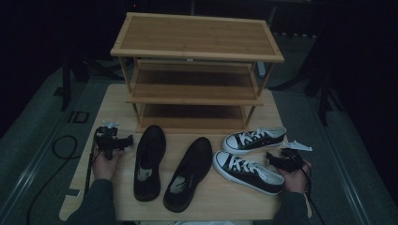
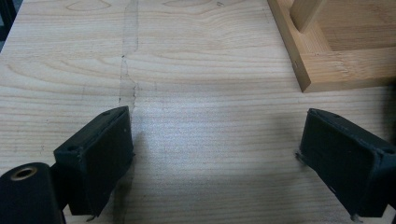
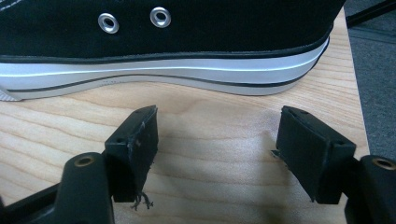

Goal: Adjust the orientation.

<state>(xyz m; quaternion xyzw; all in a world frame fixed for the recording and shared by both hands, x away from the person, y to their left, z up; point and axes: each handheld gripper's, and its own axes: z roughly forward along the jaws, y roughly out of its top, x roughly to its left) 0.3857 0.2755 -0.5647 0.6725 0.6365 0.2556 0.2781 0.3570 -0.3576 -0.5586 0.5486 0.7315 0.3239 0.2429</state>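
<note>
Near sneaker (image 1: 248,172), black canvas with white sole and laces, lies on the table (image 1: 220,197) at front right, toe pointing left, heel just beside the right gripper (image 1: 273,158). Right gripper view: its side wall and white sole (image 3: 187,77) run across the top, two metal eyelets (image 3: 134,19) visible, jaws spread wide with bare wood between them, not touching the shoe. Second sneaker (image 1: 254,139) sits just behind the first, toe also left, near the rack's front right leg. Two plain black shoes (image 1: 150,161) (image 1: 188,173) lie side by side at centre front, toes pointing away toward the rack. Left gripper (image 1: 123,140) rests at the table's left edge, just left of the leftmost black shoe, apart from it. Left gripper view: jaws wide, nothing between them but tabletop (image 2: 201,93), rack's bottom corner (image 2: 322,70) at upper right. Three-tier bamboo shoe rack (image 1: 197,51) stands at the back of the table, shelves bare.
</note>
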